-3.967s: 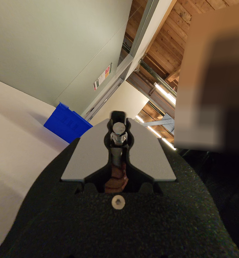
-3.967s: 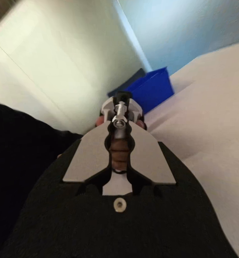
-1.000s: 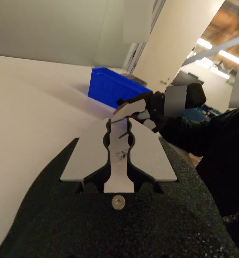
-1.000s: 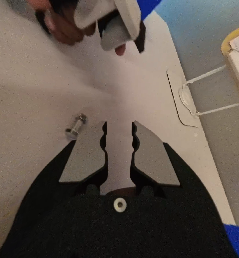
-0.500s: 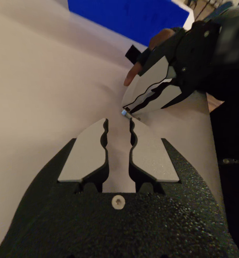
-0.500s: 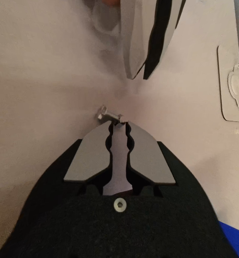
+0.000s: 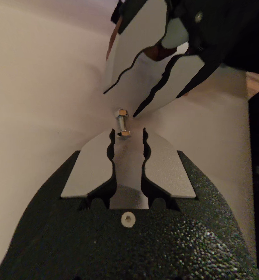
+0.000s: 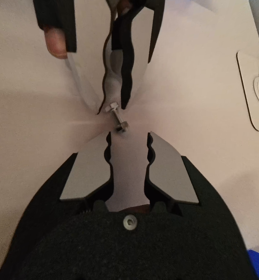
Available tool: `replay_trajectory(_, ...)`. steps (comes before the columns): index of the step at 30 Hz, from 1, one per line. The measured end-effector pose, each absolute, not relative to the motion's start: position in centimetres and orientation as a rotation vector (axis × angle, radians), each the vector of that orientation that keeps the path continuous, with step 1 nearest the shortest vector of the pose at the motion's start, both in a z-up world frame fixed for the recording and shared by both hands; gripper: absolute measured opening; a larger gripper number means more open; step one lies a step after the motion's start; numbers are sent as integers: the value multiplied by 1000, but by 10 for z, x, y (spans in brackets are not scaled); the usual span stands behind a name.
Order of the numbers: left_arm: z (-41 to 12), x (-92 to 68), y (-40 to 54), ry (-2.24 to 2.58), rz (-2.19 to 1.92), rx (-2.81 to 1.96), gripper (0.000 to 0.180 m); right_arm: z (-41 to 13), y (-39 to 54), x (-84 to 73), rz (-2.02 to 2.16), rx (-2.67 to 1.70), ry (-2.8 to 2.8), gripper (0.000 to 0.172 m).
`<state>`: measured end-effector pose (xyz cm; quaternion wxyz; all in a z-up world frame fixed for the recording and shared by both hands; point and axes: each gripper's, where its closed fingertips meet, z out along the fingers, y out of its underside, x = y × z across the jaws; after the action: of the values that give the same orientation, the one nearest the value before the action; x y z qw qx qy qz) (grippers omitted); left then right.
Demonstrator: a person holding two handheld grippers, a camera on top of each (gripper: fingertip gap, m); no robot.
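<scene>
Two hand-held grippers face each other tip to tip over a white counter (image 7: 35, 106). Between them lies a silver hex bolt with a nut (image 7: 122, 124), flat on the counter. The left hand-held gripper (image 7: 128, 130) stands open, the bolt's near end just inside its tips, touching neither pad. The right hand-held gripper (image 8: 128, 134) is likewise open and holds nothing, the bolt just ahead of its left fingertip.

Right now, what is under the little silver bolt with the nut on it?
Just the plain white tabletop; the bolt lies flat on it, between the open left gripper and open right gripper. The spot directly beneath stays hidden.
</scene>
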<state>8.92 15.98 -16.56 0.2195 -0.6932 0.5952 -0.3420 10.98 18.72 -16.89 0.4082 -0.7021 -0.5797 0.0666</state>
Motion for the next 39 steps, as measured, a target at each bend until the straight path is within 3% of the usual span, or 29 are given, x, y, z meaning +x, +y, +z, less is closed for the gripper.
replay_trajectory(3, -172, 90, 162, 1669, -848, -1925, 36, -168, 187, 111, 202, -1782, -1425, 43)
replay_trajectory(7, -175, 90, 167, 1676, -752, -1909, 19, -167, 187, 111, 205, -1768, -1423, 43)
replay_trajectory(10, -176, 92, 167, 1713, -753, -1872, 19, -166, 189, 112, 249, -1747, -1408, 45)
replay_trajectory(19, -120, 93, 227, 1585, -753, -1235, 18, -108, 229, 111, 180, -1283, -1321, 51)
replay_trajectory(25, -118, 85, 224, 1630, -703, -1061, 18, -110, 230, 86, 106, -1120, -1415, 54)
replay_trajectory(32, -132, 88, 217, 1724, -631, -1031, 19, -124, 214, 84, 94, -1102, -1505, 42)
replay_trajectory(36, -136, 89, 215, 1754, -610, -1022, 19, -130, 212, 81, 95, -1116, -1526, 18)
replay_trajectory(39, -139, 89, 216, 1773, -585, -1026, 18, -137, 213, 83, 195, -1268, -1506, 18)
